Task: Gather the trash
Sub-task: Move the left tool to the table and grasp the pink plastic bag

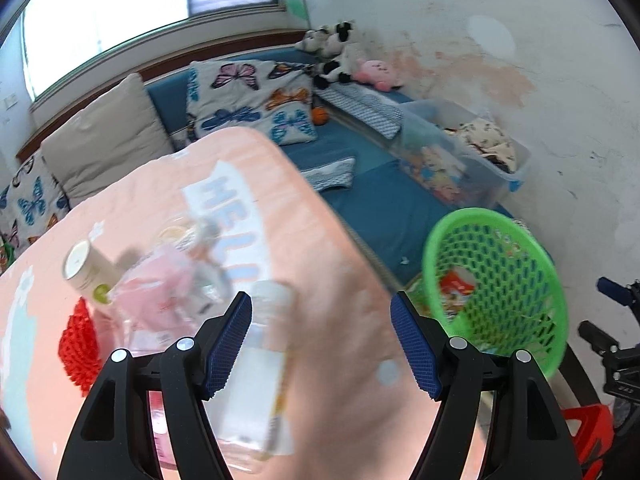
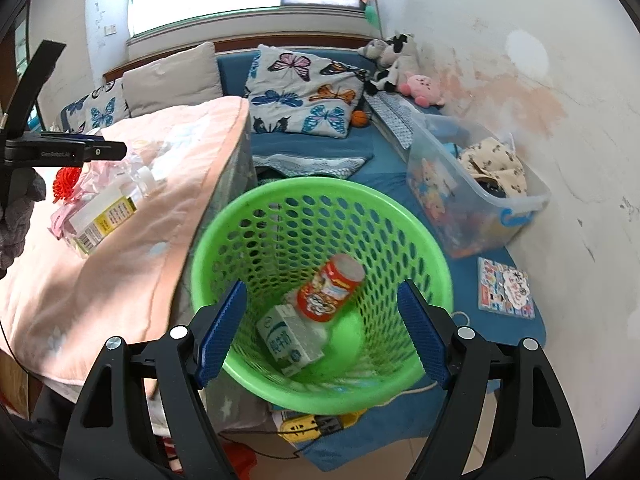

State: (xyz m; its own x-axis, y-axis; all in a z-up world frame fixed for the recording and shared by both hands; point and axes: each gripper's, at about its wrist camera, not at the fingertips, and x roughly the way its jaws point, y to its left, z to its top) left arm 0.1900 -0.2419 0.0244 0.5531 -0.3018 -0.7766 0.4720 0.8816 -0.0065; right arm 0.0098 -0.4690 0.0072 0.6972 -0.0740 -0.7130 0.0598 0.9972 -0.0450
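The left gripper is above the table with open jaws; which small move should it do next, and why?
Probably lower the left gripper onto the clear bottle and close. Its jaws are open and empty, the bottle lies on the pink table cover partly under the left jaw, and the green basket already holds a red can and a milk carton. The right gripper, also open, is above the basket.

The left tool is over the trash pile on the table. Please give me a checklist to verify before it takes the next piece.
1. Left tool open and holding nothing: ok.
2. Plastic bottle between its fingers: not ok, it lies under the left finger only.
3. Green basket beside the table, mouth unblocked: ok.
4. Room left in basket: ok, only a red can and a milk carton show.
5. Right tool open, holding nothing, above basket: ok.
6. Left wrist view sharp enough to aim: not ok, blurred.
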